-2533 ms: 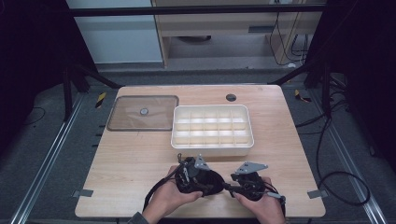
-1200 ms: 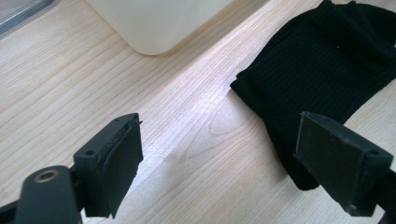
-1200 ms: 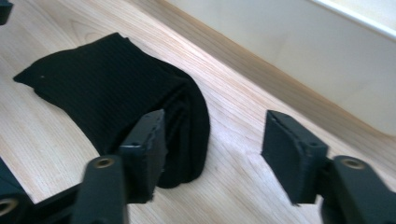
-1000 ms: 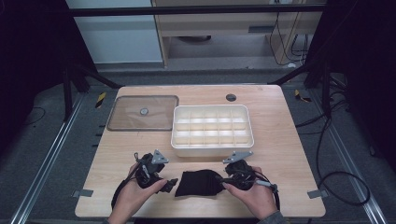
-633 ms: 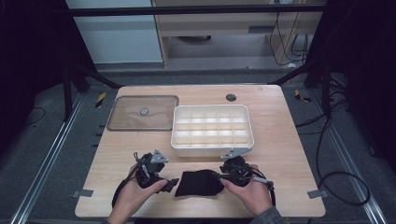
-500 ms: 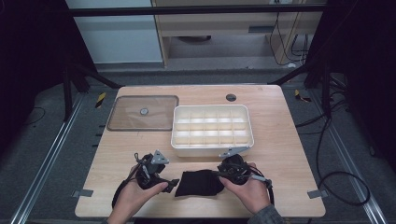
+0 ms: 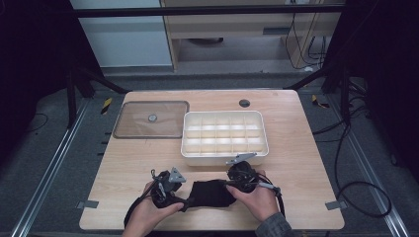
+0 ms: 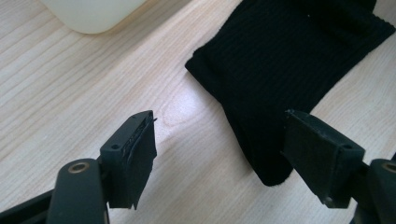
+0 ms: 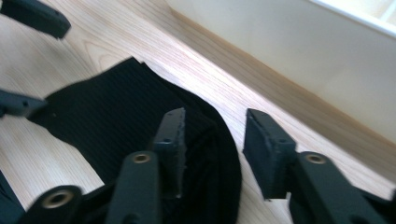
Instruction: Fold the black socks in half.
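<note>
Folding a black ribbed knit cloth (image 7: pixel 211 194) at the near table edge.
From above, we flank it with both grippers. Our left gripper (image 8: pixel 219 154) hangs released over its end; our right gripper (image 9: pixel 212 147), jaws apart, straddles the folded edge and should pinch next.

— Where are we seeing the cloth (image 7: pixel 212 194) lying?

— We are seeing it lying on the table (image 7: pixel 306 168), near the front edge. The left gripper (image 7: pixel 182 203) is sitting at its left end and the right gripper (image 7: pixel 228 183) at its right end.

— What are we finding behind it?

— We are finding the box (image 7: pixel 225 157) just behind the cloth. The lid (image 7: pixel 152 119) is lying to the left of the box, close beside it.
</note>
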A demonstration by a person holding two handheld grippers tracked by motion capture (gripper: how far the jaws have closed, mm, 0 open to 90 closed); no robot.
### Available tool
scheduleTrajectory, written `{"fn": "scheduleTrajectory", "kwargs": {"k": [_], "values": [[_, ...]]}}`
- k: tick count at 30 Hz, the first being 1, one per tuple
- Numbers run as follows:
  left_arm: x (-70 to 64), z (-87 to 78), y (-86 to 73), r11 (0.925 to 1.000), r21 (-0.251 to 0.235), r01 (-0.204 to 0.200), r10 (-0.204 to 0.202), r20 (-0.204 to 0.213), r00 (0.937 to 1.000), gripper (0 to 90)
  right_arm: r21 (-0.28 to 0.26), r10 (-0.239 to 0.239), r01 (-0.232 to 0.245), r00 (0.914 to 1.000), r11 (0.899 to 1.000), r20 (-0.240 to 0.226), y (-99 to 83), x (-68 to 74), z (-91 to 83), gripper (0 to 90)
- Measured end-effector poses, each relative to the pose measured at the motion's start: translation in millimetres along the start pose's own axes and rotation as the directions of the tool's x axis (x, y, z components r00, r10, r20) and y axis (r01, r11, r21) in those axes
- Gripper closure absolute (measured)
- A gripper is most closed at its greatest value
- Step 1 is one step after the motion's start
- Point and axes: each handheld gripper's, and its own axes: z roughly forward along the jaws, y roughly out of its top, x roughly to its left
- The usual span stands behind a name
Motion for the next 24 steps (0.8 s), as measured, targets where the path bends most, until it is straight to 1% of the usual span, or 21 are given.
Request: {"fn": "scheduleTrajectory", "kwargs": {"k": [2, 4, 7, 8, 9, 13, 14, 15, 17, 19, 20, 21, 24], "values": [[-0.1, -1.3, -0.3, 1.0, -0.001, 0.001, -0.001, 0.005, 1.0, 25.4, 0.002, -0.01, 0.01, 0.9999, 1.0, 0.004, 2.1, 0.9, 2.9, 55.3], [0.1, -2.5, -0.7, 1.0, -0.002, 0.0, 0.0, 0.009, 1.0, 26.1, 0.017, -0.012, 0.012, 0.9999, 1.0, 0.007, 3.1, 0.5, 6.8, 58.0], [-0.4, -4.0, -2.2, 1.0, 0.001, -0.006, 0.006, 0.015, 0.9999, 27.2, 0.031, 0.0, -0.001, 1.0, 1.0, 0.01, 2.3, -2.6, 9.2, 59.6], [-0.6, -3.9, -2.9, 1.0, 0.001, -0.006, 0.006, 0.021, 0.9998, 30.2, 0.041, 0.002, -0.003, 0.9999, 0.999, 0.017, -0.1, -3.7, 8.4, 59.7], [-0.9, -3.3, -3.7, 1.0, 0.004, -0.007, 0.006, 0.027, 0.9996, 30.2, 0.041, 0.002, -0.003, 0.9999, 0.999, 0.017, -0.1, -3.7, 8.4, 59.7], [-5.1, -0.2, -6.6, 0.9998, 0.011, -0.016, 0.015, 0.057, 0.9983, 34.8, 0.048, 0.006, -0.006, 1.0, 0.999, 0.003, -8.4, -4.1, 5.4, 58.3], [-6.4, 0.5, -7.2, 0.9997, 0.013, -0.021, 0.02, 0.057, 0.9981, 37.2, 0.057, 0.016, -0.016, 0.9999, 0.998, -0.003, -11.8, -2.5, 5.3, 57.7], [-7.4, 1.1, -7.9, 0.9996, 0.015, -0.022, 0.021, 0.06, 0.998, 37.2, 0.057, 0.016, -0.016, 0.9999, 0.998, -0.003, -11.8, -2.5, 5.3, 57.7], [-7.9, 2.4, -9.2, 0.9996, 0.018, -0.021, 0.02, 0.062, 0.9979, 40.0, 0.068, 0.001, 0.0, 1.0, 0.998, -0.006, -14.5, -1.8, 6.5, 58.1], [-7.4, 4.4, -10.1, 0.9994, 0.028, -0.02, 0.018, 0.069, 0.9974, 43.5, 0.07, 0.007, -0.006, 0.9999, 0.998, -0.016, -15.9, -2.2, 8.2, 58.3], [-7.2, 5.3, -10.3, 0.9994, 0.031, -0.018, 0.016, 0.069, 0.9975, 48.1, 0.079, 0.007, -0.005, 0.9997, 0.997, -0.023, -17.3, -2.2, 9.5, 58.5], [-7.3, 6.0, -10.3, 0.9993, 0.033, -0.017, 0.015, 0.075, 0.9971, 48.1, 0.079, 0.007, -0.005, 0.9997, 0.997, -0.023, -17.3, -2.2, 9.5, 58.5], [-8.5, 8.6, -9.6, 0.9991, 0.038, -0.02, 0.016, 0.087, 0.9961, 55.1, 0.083, 0.001, 0.002, 0.9996, 0.997, -0.027, -18.6, 0.3, 9.0, 58.6]]}}
